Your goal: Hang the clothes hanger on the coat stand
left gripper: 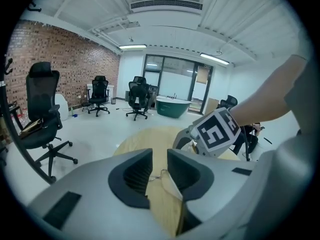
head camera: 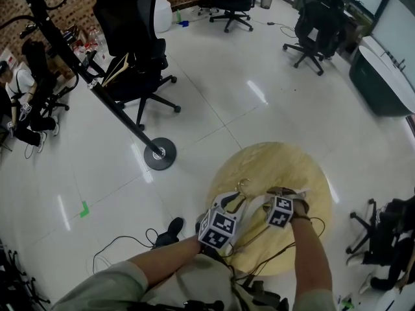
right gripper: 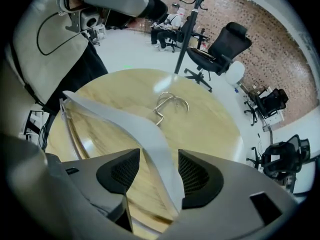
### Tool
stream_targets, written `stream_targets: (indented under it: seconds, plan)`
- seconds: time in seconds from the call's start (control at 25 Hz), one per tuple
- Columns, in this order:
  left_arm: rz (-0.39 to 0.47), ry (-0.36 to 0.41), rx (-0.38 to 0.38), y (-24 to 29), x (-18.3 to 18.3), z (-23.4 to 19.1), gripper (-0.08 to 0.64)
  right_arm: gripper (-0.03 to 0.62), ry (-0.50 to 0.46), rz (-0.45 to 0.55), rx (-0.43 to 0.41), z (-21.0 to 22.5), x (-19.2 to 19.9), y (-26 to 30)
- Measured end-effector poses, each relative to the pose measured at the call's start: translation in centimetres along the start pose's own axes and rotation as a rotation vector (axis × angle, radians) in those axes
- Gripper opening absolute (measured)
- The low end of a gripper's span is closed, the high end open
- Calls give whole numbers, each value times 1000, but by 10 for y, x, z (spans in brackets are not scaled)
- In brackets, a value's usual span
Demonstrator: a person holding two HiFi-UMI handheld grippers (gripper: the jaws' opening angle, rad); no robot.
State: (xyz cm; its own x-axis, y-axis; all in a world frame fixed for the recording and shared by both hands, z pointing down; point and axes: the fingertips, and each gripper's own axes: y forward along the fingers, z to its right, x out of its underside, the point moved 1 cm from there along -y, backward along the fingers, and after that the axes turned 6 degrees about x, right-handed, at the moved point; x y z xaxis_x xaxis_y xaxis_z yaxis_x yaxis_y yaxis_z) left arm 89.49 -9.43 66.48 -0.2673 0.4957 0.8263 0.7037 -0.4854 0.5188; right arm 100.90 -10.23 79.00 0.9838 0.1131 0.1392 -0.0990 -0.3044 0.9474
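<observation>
A person stood over a round wooden table (head camera: 295, 167) with a gripper in each hand, both held low over its near side. A white hanger (right gripper: 145, 134) lay on the tabletop between and under the two grippers. Its metal hook (right gripper: 170, 103) rested on the wood and pointed away from the person.

The right gripper (right gripper: 159, 159) pointed steeply down. Its jaws stood wide apart, one on each side of the hanger's broad white shoulder, which ran up between them. Neither pad pressed on it.

The left gripper (left gripper: 159, 156) was angled more gently toward the hook end. Its jaws were a narrow way apart, and bare table showed through the gap. The thin edge of the hanger ran close along its right jaw and the wire of the hook lay just ahead, but the two pads were not clamped on it. The right gripper's marker cube sat just beyond, to the right in that view.

The black stand (head camera: 117, 105) was on the pale floor (head camera: 259, 96), well apart from the hanger, up and to the left of the table in the head view. Its round base (head camera: 159, 154) sat near the table's edge and its pole ran toward the top left corner. A black chair (head camera: 133, 44) stood just behind the pole.
</observation>
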Motion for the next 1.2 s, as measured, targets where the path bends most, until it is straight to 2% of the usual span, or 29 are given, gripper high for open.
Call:
stream_targets:
  seconds: [0.32, 0.56, 0.92, 1.2]
  plan:
    - [-3, -24, -34, -9, 2, -10, 97, 230, -100, -54, -88, -4, 5, 19]
    - [-4, -24, -39, -15, 7, -11, 95, 176, -150, -54, -89, -13, 2, 17]
    - [6, -28, -42, -26, 10, -12, 95, 141, -147, -66, -95, -25, 2, 4]
    - [19, -22, -40, -32, 6, -10, 94, 138, -113, -128, -150, -31, 12, -11]
